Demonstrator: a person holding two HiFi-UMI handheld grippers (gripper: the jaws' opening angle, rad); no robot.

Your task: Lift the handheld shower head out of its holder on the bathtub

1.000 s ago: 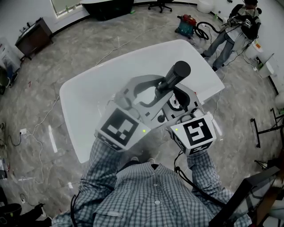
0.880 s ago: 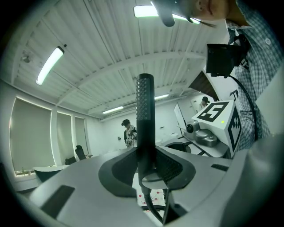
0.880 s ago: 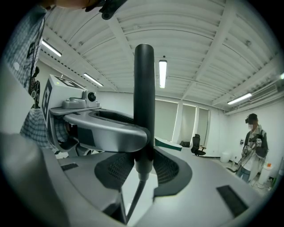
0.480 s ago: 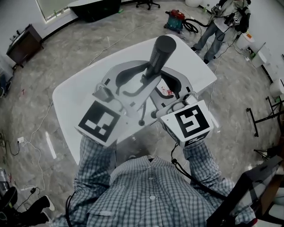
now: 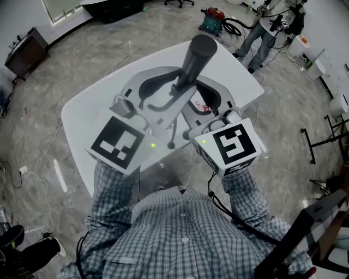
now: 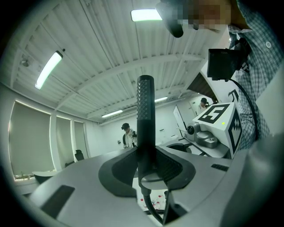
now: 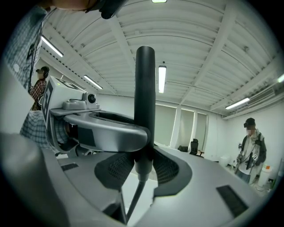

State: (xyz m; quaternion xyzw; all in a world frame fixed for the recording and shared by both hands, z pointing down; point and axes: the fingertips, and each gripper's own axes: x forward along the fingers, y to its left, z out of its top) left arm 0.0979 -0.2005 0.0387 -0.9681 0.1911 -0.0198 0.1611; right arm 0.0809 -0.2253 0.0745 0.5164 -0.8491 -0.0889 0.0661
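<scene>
The dark stick-shaped shower head [image 5: 194,61] stands nearly upright above the white bathtub [image 5: 82,114], with both grippers on its handle. My left gripper [image 5: 173,97] is shut on it from the left. My right gripper [image 5: 192,104] is shut on it just below, from the right. In the left gripper view the shower head [image 6: 145,119] rises between the dark pads [image 6: 119,174] of my left gripper [image 6: 145,167], and its hose [image 6: 151,208] hangs beneath. In the right gripper view the shower head [image 7: 144,97] sits in my right gripper [image 7: 144,167], with its hose [image 7: 133,199] trailing down. The holder is hidden.
A person [image 5: 270,27] stands beyond the tub at the back right, near a red vacuum [image 5: 212,15]. A dark cabinet [image 5: 24,49] is at the far left and a black stand [image 5: 327,139] at the right. Cables [image 5: 46,158] lie on the marble floor.
Both grippers have risen with the shower head held between them. It has swung from a tilt to the right to nearly upright and stands higher over the tub.
</scene>
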